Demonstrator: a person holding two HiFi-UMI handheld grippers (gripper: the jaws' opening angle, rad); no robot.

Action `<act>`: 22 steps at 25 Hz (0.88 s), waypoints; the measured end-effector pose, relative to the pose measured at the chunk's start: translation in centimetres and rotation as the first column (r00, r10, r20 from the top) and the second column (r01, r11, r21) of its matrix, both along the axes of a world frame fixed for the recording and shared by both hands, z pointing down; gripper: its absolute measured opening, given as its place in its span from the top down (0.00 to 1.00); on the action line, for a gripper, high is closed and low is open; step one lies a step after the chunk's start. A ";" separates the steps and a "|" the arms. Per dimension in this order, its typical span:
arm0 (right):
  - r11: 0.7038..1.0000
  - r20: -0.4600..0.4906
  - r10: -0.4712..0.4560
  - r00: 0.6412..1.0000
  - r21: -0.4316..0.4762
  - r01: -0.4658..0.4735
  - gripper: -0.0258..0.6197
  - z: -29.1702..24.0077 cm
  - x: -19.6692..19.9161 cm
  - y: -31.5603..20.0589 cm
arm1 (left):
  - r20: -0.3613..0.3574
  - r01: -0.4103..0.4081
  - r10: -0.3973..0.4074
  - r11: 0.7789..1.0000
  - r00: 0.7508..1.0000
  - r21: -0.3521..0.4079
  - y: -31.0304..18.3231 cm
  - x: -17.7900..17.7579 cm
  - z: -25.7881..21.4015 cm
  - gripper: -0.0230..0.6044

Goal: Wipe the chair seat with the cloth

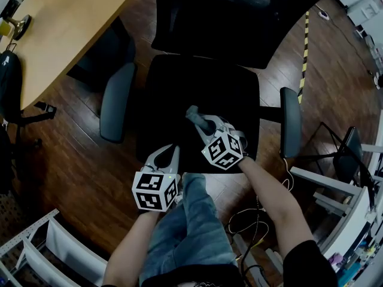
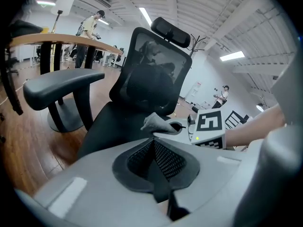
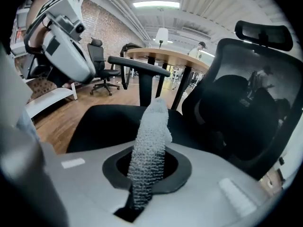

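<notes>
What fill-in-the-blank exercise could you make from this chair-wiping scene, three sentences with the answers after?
1. The right gripper is shut on a grey ____.
2. The left gripper has its jaws ____, with nothing between them.
3. The right gripper is held above the black chair, over its ____.
Missing words: cloth; shut; seat.

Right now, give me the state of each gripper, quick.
Left gripper: closed, holding nothing.
Right gripper: closed on the cloth.
</notes>
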State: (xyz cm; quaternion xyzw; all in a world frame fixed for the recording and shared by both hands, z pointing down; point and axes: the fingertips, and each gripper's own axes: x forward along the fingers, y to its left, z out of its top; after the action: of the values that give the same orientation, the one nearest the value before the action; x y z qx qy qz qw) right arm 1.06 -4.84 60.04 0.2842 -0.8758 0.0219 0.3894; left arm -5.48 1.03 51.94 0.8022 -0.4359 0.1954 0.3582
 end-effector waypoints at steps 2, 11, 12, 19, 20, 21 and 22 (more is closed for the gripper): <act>1.000 -0.020 0.010 1.000 0.009 -0.010 0.94 0.0 1.5 -2.6 | 0.000 0.005 -0.005 1.000 1.000 -0.006 -1.2 0.5 0.1 0.96; 0.998 -0.086 0.061 0.994 -0.010 -0.062 0.94 2.1 6.7 -12.7 | -0.009 -0.001 0.001 1.000 1.000 -0.021 -8.2 3.8 0.2 0.96; 0.998 -0.093 0.062 0.994 -0.011 -0.063 0.94 2.5 7.1 -13.6 | -0.012 0.008 -0.008 1.000 1.000 -0.025 -9.0 4.0 0.3 0.96; 0.997 -0.147 0.073 0.986 -0.020 -0.077 0.94 5.1 9.8 -19.7 | -0.016 0.032 -0.033 0.997 0.999 -0.076 -13.1 5.5 2.2 0.96; 0.997 -0.155 0.074 0.985 -0.023 -0.078 0.94 5.5 10.0 -20.4 | -0.018 0.030 -0.032 0.996 0.999 -0.084 -13.4 5.8 2.5 0.96; 0.997 -0.163 0.071 0.984 -0.027 -0.076 0.94 5.8 10.1 -21.0 | -0.020 0.028 -0.030 0.995 0.999 -0.090 -13.7 6.0 2.7 0.96; 0.997 -0.171 0.066 0.983 -0.029 -0.072 0.94 6.1 10.2 -21.6 | -0.022 0.026 -0.028 0.995 0.999 -0.096 -13.9 6.2 2.9 0.96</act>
State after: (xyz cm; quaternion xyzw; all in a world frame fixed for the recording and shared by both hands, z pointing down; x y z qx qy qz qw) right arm 11.25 -26.40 66.11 0.3084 -0.8284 0.0264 0.4668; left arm 0.70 -12.91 54.83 0.7805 -0.4326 0.2019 0.4036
